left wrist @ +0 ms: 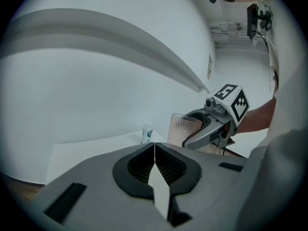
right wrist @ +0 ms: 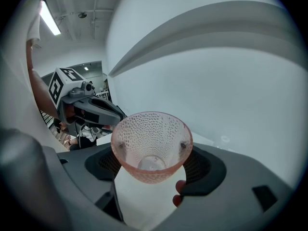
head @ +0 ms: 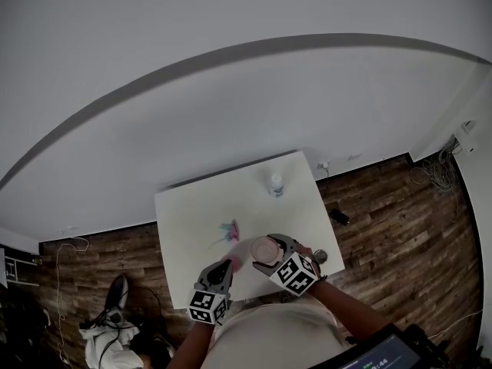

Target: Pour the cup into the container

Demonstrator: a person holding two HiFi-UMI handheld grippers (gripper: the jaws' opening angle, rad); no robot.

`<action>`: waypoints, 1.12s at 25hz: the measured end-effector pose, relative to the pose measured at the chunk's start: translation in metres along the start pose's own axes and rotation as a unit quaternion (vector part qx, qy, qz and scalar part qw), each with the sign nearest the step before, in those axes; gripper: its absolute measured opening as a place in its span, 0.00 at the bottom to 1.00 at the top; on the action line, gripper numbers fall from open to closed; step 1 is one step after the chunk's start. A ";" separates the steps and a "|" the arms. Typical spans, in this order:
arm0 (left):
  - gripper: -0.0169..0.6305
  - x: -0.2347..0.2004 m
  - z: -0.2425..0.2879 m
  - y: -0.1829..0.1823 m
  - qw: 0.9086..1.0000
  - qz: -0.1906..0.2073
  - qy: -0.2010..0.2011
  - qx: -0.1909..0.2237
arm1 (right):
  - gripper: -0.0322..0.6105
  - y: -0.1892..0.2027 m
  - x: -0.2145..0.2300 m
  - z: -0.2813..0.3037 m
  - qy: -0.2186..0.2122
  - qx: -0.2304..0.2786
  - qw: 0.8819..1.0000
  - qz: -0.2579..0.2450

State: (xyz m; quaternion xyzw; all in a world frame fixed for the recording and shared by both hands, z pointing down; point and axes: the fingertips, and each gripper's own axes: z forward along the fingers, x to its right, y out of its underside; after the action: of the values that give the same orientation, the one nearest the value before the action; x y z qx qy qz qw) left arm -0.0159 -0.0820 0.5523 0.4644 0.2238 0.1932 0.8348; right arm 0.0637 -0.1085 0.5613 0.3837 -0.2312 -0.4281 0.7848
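A pink dimpled cup (right wrist: 151, 146) sits between the jaws of my right gripper (right wrist: 153, 165), which is shut on its sides. The cup stands upright over the table's near edge and I see nothing inside it. In the head view the cup (head: 264, 247) is at the near middle of the white table (head: 192, 214), with the right gripper (head: 269, 257) around it. My left gripper (left wrist: 154, 150) is shut with nothing in it, just left of the cup (left wrist: 184, 129). A small pink thing (head: 231, 263) lies by the left gripper (head: 221, 270); what it is I cannot tell.
A small white bottle (head: 276, 184) stands near the table's far edge. Pink and blue bits (head: 230, 230) lie mid-table. A small round object (head: 320, 257) sits at the near right corner. Wooden floor surrounds the table, with a dark object (head: 338, 216) to the right.
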 end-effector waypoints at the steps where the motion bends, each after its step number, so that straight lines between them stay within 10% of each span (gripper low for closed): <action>1: 0.05 0.001 0.000 0.002 1.000 0.000 0.000 -0.002 | 0.64 0.002 -0.001 0.001 -0.001 -0.002 1.000 -0.001; 28: 0.05 0.007 0.032 0.048 0.998 0.027 0.005 -0.059 | 0.64 0.055 0.007 0.054 -0.023 -0.031 0.999 -0.011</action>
State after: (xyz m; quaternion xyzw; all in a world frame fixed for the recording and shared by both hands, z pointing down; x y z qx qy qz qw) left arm 0.0021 -0.0760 0.6073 0.4189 0.2033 0.2306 0.8544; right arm 0.0573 -0.1178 0.6378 0.3524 -0.2314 -0.4524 0.7859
